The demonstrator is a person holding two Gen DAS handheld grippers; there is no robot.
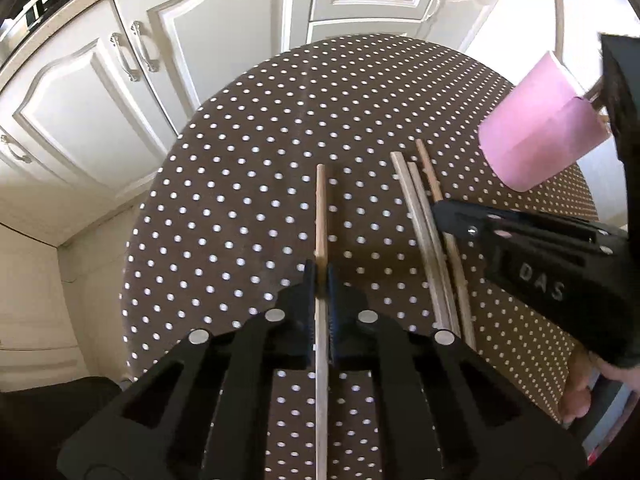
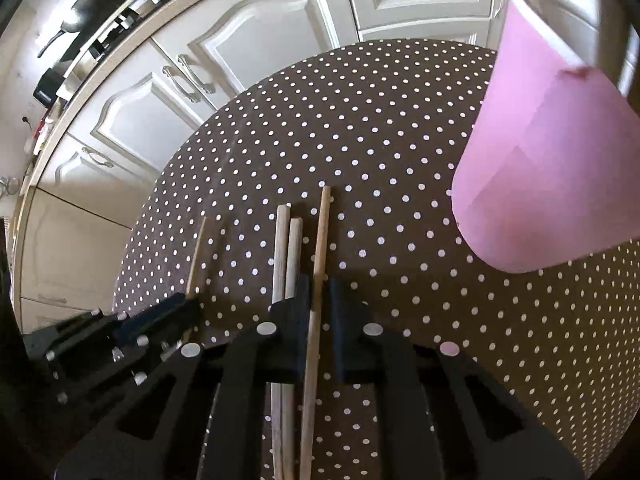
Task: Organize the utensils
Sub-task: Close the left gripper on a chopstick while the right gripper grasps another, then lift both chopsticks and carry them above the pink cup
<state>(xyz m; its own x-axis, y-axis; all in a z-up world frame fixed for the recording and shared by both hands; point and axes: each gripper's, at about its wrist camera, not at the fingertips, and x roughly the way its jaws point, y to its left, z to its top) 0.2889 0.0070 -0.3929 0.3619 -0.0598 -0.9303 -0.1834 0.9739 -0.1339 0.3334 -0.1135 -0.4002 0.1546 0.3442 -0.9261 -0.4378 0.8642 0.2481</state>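
Several wooden chopsticks lie on a round table with a brown polka-dot cloth [image 1: 256, 128]. My left gripper [image 1: 321, 276] is shut on one chopstick [image 1: 321, 208] that points away from me. Three more chopsticks [image 1: 424, 216] lie to its right, with the right gripper's fingers over them. In the right wrist view my right gripper [image 2: 320, 292] stands around a darker chopstick [image 2: 322, 232], jaws nearly closed on it. Two pale chopsticks [image 2: 286, 248] lie just left of it. A pink cup [image 2: 552, 168] stands at the right; it also shows in the left wrist view [image 1: 536, 136].
White kitchen cabinets [image 1: 168, 48] with metal handles stand beyond the table's far edge. A counter with a hob and a pan [image 2: 92, 4] runs along the upper left. The left gripper's body [image 2: 120, 332] sits low at the left in the right wrist view.
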